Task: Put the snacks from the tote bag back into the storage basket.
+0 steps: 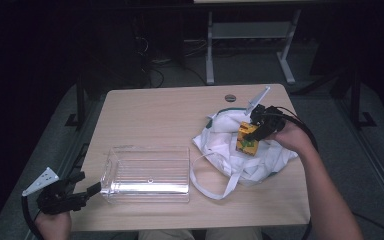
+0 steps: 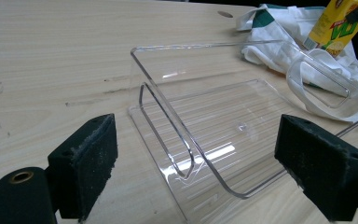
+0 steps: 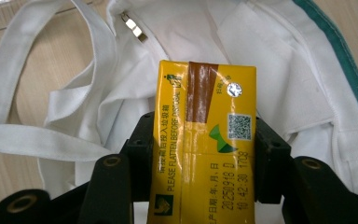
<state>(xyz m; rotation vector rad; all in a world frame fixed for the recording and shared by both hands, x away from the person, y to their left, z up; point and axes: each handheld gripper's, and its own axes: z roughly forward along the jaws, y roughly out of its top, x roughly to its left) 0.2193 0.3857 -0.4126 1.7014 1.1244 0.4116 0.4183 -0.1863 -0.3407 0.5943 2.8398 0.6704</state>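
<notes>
Right gripper (image 1: pixel 254 134) is clamped on a yellow carton (image 1: pixel 246 139), jaws pressing both its sides, holding it just above the white bag (image 1: pixel 230 145) at the right of the table (image 1: pixel 155 110). Left gripper (image 1: pixel 92 190) sits at the near left edge, jaws wide apart with nothing between them, tips just beside the left end of the clear bin (image 1: pixel 147 174). The bin lies near the middle of the table, left of the bag, a bag strap (image 1: pixel 207 185) looping beside its right end.
</notes>
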